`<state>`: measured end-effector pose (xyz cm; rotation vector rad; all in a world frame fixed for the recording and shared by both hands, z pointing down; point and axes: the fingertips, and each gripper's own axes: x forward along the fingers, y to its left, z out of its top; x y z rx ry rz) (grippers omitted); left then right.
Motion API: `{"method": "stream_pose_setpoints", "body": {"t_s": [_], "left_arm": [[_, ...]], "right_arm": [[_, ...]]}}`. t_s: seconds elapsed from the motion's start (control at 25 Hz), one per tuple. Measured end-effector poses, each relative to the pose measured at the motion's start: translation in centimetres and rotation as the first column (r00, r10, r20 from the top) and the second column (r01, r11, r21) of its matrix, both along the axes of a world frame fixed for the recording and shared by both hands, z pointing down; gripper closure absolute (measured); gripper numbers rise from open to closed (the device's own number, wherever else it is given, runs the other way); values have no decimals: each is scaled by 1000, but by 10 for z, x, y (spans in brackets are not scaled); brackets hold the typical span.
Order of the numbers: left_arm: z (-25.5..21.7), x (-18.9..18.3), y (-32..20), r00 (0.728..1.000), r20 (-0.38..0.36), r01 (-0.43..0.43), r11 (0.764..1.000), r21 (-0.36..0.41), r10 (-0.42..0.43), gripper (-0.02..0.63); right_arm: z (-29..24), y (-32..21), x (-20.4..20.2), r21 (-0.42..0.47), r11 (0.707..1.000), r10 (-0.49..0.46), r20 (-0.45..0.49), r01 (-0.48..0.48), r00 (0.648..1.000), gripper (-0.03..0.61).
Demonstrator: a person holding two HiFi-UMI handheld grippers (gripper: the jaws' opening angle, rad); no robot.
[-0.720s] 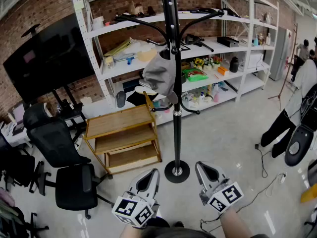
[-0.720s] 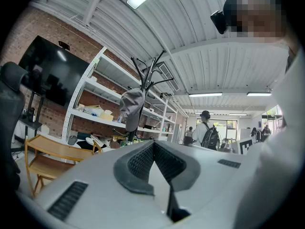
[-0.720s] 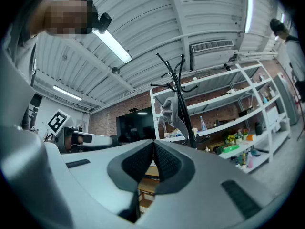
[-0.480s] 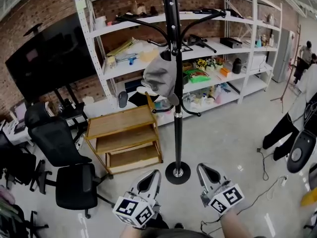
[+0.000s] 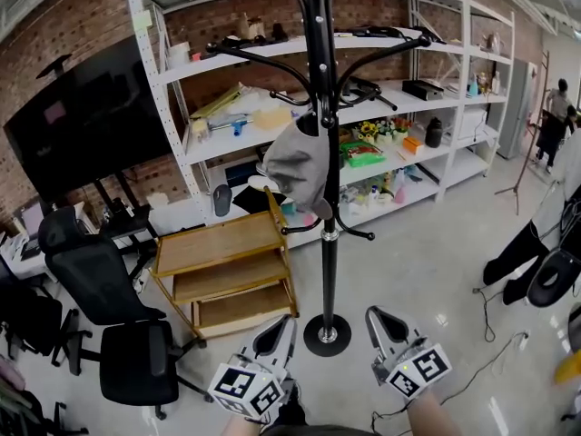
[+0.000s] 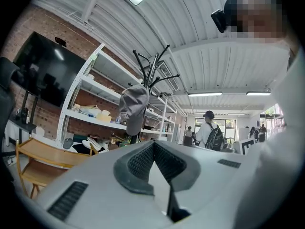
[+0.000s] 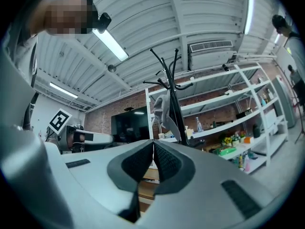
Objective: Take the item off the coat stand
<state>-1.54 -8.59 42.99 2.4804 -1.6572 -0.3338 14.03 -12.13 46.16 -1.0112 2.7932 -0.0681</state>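
A black coat stand (image 5: 325, 198) rises from a round base (image 5: 327, 334) on the floor straight ahead. A grey cap (image 5: 295, 160) hangs on one of its hooks at mid height, left of the pole. The cap (image 6: 132, 107) also shows in the left gripper view and, as cap (image 7: 160, 109), in the right gripper view, well beyond the jaws. My left gripper (image 5: 277, 331) and right gripper (image 5: 381, 321) are held low near the base, one on each side of it. Both are shut with nothing between the pads.
A small wooden shelf unit (image 5: 225, 266) stands left of the stand. White shelving (image 5: 309, 107) full of clutter lines the brick wall behind. Black office chairs (image 5: 127, 334) and a dark screen (image 5: 86, 116) are at the left. People stand at the far right (image 5: 552, 116). Cables (image 5: 486, 312) lie on the floor.
The view has tilted and moved a little closer to the stand. Both grippers sit slightly lower in the picture and remain shut.
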Motion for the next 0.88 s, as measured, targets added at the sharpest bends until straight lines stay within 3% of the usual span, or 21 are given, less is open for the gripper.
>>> {"method": "stream_pose_setpoints", "body": {"t_s": [0.48,0.88], "left_arm": [[-19,-53,-88,1000,-17,-24,1000,18,24,606],[-66,-76,-137,996,31,-88,993,84,86,607]], "right_arm": [[-30,-81,-50,44,998,48,-4,-48,999,571],[-99,-139,-82,99,989,105,61,-111,993,569]]}}
